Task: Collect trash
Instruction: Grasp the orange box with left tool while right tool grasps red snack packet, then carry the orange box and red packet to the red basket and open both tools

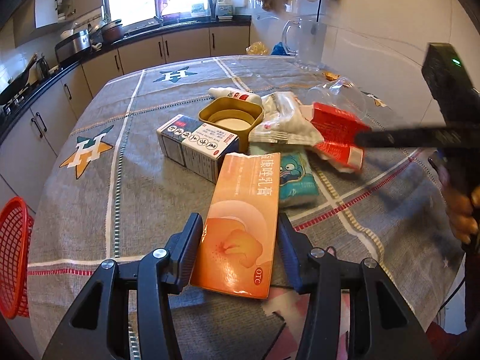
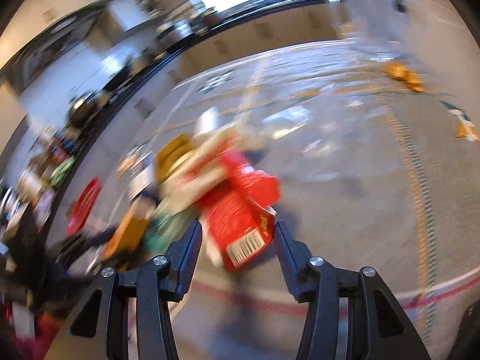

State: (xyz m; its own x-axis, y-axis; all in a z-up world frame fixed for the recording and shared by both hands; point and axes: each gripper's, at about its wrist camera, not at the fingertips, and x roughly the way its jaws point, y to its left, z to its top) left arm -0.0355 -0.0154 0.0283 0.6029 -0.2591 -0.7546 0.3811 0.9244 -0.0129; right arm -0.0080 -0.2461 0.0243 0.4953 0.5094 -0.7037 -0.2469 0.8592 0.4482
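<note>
Trash sits piled mid-counter (image 1: 99, 186) on the grey checked cloth, all of it clustered round the yellow tin (image 1: 231, 117). Orange carton (image 1: 240, 225) lies in front of the tin, its near end between the fingers of your left hand-held gripper (image 1: 240, 249); both pads press its sides, so it's gripped. Blue-white box (image 1: 195, 147) touches the tin's left front. Red packet (image 2: 240, 213) lies right of the tin, crumpled; your right hand-held gripper (image 2: 238, 249) straddles its near end, half open, pads just beside it, contact unclear through blur. White wrappers (image 1: 285, 120) are between tin and red packet. Red basket (image 1: 13, 258) hangs well left of the tin, off the counter edge.
</note>
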